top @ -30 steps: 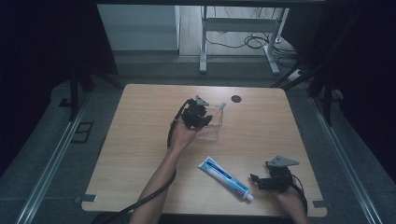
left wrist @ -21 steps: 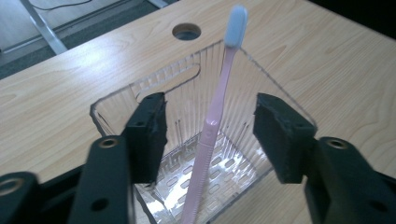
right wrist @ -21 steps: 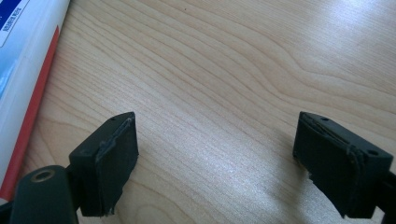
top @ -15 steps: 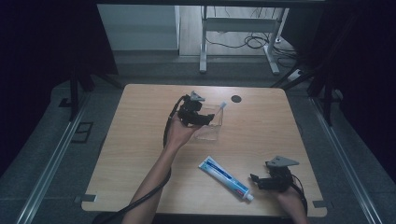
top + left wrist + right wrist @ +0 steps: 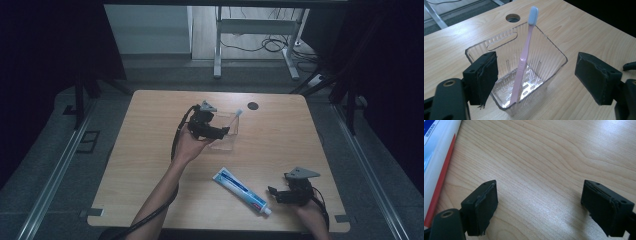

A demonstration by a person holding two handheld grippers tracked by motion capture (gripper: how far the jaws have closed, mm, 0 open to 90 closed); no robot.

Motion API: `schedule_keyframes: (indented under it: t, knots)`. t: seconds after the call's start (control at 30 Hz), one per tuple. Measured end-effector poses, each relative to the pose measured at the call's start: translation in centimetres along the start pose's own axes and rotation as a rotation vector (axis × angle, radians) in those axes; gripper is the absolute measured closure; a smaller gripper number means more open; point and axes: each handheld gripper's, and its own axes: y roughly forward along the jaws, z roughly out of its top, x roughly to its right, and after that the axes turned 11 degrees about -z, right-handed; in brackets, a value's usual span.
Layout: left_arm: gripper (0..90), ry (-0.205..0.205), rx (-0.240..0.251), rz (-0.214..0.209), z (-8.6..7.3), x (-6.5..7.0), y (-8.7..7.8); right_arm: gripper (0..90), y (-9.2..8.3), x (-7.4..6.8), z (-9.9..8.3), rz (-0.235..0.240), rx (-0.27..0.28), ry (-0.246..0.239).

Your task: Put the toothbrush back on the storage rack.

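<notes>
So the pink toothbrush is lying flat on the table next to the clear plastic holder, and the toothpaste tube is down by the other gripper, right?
Not quite. The pink toothbrush is not flat on the table; it stands inside the clear plastic holder, leaning against its wall with the bristles up, as the left gripper view shows. The rest holds: the toothpaste tube lies on the table by the right gripper.

Dim high view with black surroundings; both gripper views bright and sharp, soft glare on the table [image 5: 564, 202].
</notes>
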Motion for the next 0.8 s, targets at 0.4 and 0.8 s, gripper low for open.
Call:
schedule_keyframes:
  t: [0.4,0.8]
  knots:
    - [15.8,0.006,0.03,-0.016,-0.6,0.7,-1.9,14.0,0.0,0.0,0.0,0.0,0.0,0.0]
    - [14.7,0.011,0.014,-0.026,-1.8,1.3,-2.9,14.0,0.0,0.0,0.0,0.0,0.0,-0.001]
